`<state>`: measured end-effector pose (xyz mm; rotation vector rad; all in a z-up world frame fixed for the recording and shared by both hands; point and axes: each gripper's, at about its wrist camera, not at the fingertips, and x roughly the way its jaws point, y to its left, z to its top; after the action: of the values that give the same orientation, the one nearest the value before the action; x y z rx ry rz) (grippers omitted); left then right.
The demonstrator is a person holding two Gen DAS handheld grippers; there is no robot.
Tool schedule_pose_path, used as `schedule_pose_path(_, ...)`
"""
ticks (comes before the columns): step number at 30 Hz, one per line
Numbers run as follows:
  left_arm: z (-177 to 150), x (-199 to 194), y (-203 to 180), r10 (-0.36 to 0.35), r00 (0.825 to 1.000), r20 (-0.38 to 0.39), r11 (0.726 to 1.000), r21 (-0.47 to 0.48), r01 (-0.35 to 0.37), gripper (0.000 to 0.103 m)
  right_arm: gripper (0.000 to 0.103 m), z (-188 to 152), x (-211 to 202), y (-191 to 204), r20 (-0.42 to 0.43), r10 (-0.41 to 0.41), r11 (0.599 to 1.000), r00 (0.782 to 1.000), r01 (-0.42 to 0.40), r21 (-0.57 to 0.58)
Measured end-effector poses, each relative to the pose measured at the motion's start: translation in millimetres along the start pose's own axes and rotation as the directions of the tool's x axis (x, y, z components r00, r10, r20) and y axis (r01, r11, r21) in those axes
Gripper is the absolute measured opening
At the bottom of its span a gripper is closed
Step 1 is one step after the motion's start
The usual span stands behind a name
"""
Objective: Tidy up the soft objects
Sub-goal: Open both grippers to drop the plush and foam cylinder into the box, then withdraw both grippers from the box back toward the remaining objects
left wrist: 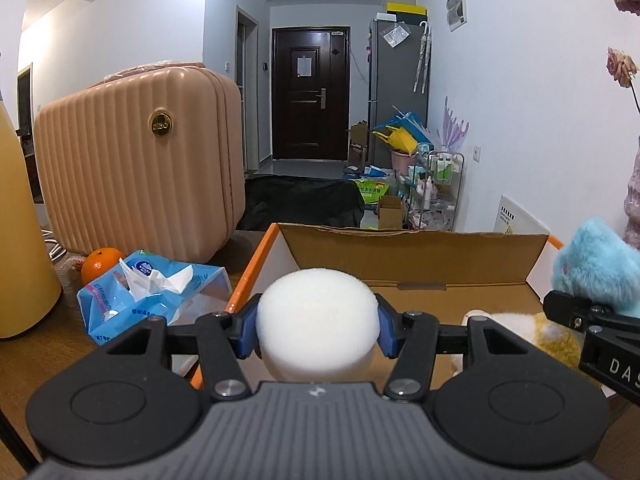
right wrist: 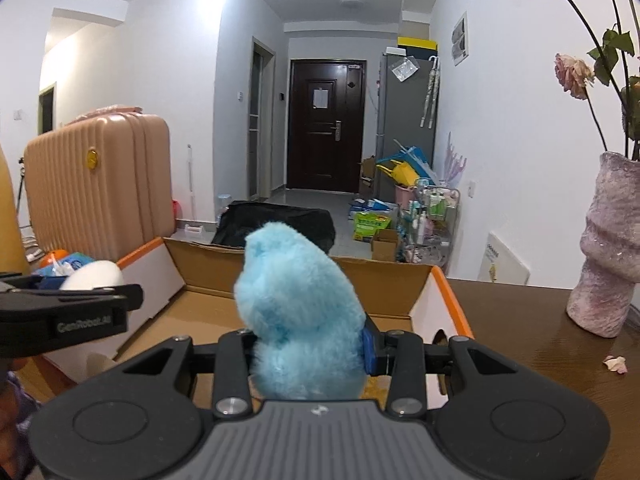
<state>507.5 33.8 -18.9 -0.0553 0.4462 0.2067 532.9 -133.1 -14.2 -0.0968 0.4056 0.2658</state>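
Left gripper [left wrist: 318,330] is clamped on a white foam ball [left wrist: 318,316], right gripper [right wrist: 308,350] squeezing a blue plush [right wrist: 298,316], cardboard box [left wrist: 412,252] just ahead of both.

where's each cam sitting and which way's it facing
Left wrist: on the left gripper, looking along its fingers at a white foam ball over the cardboard box.
Right wrist: on the right gripper, looking at a blue plush it clamps.
Shared: box, peach suitcase, dark door, each other's gripper.
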Motion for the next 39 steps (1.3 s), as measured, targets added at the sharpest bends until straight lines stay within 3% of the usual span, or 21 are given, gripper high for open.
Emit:
schedule_pose_path(8,-3,0,0,-0.011,1.0,0.012,1.0,0.004,0.011,0.06,0.042,0,9,-3,-0.044,-0.033,0.999,0.998,0.034,0.019)
schedule_pose_path(10,-3,0,2,-0.017,1.0,0.012,1.0,-0.005,0.017,0.075,0.045,0,9,-2,-0.047,-0.038,0.999,0.998,0.039,0.014)
schedule_pose_path(12,-3,0,6,-0.019,1.0,0.011,1.0,-0.021,0.019,0.083,0.065,0,10,-3,-0.047,-0.045,0.999,0.998,0.046,0.011)
schedule_pose_path(14,-2,-2,8,-0.012,1.0,0.015,0.999,-0.034,0.012,0.089,0.077,-1,10,-4,-0.044,-0.054,0.998,0.998,0.054,0.011)
schedule_pose_path(16,-1,-3,9,-0.002,1.0,0.026,0.999,-0.037,0.003,0.103,0.088,-2,8,-6,-0.045,-0.057,0.998,0.997,0.057,0.012)
schedule_pose_path(18,-1,-5,9,0.008,0.999,0.032,0.999,-0.041,-0.006,0.103,0.101,-3,9,-6,-0.053,-0.059,0.998,0.997,0.06,0.009)
schedule_pose_path(21,-1,-8,9,0.037,0.998,0.051,0.998,-0.047,-0.035,0.103,0.103,-4,10,-3,-0.059,-0.069,0.998,0.996,0.069,0.001)
schedule_pose_path(31,0,-9,12,0.032,0.999,0.043,0.998,-0.062,-0.03,0.103,0.103,-5,8,-8,-0.057,-0.068,0.998,0.996,0.069,0.009)
schedule_pose_path(39,1,-43,24,0.031,0.997,0.072,0.997,-0.071,-0.025,0.103,0.103,2,-6,-15,-0.034,-0.043,0.999,0.998,0.044,0.03)
